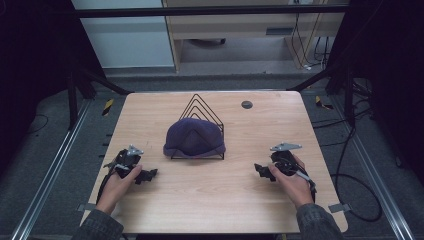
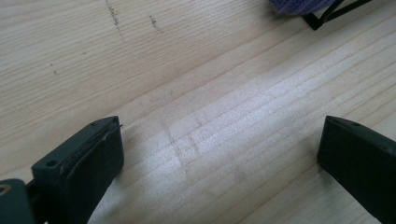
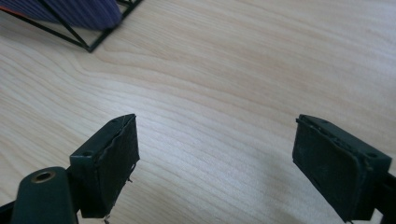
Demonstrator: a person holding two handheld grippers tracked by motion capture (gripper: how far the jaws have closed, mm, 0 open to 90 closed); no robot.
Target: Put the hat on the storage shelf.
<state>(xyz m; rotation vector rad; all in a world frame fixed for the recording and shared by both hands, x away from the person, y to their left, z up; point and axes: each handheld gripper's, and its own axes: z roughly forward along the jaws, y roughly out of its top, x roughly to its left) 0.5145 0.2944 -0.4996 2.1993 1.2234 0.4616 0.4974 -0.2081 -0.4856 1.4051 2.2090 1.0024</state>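
Both grippers rest low on the table (image 1: pixel 220 200), left gripper (image 1: pixel 148 175) at seven o'clock, right gripper (image 1: pixel 261 171) at five. Each has jaws spread wide on nothing; the purple hat (image 1: pixel 194 137) sits centre on its wire rack (image 1: pixel 204 107).

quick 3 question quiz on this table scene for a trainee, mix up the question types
1. True or false: the purple hat lies flat on the table, clear of the black wire rack.
2. The left gripper is: A) shut on the hat B) open with nothing between its jaws C) shut on the rack.
3. What sits between the two grippers, further back on the table?

Key: 1 false; 2 B; 3 the hat on the wire rack.
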